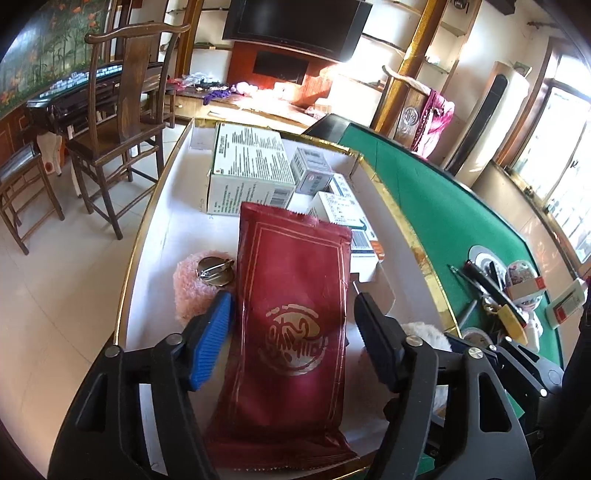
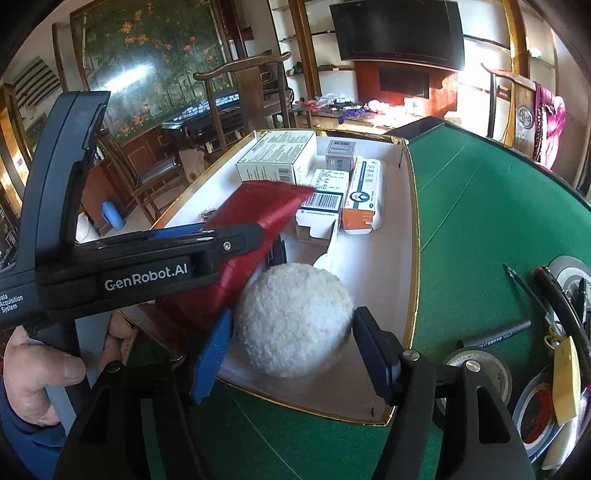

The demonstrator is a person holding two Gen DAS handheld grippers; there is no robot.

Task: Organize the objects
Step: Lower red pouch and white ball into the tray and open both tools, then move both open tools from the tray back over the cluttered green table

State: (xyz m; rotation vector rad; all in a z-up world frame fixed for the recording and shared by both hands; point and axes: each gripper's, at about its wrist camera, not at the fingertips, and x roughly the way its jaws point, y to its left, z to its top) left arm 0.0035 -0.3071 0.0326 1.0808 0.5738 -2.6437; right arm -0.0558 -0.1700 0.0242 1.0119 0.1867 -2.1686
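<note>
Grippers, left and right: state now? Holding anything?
Left gripper: open, red packet between the jaws, pads not pressing it.
Right gripper: open, white fluffy ball between the jaws, not gripped.

Green felt table carrying a shallow white box with a gilt rim at its near-left part. To the right of the box, directly on the felt — a black pen, rolls of tape, a yellow tag and a small white-and-red carton.

Sunlit tiled room: wooden chair, wall television.
</note>
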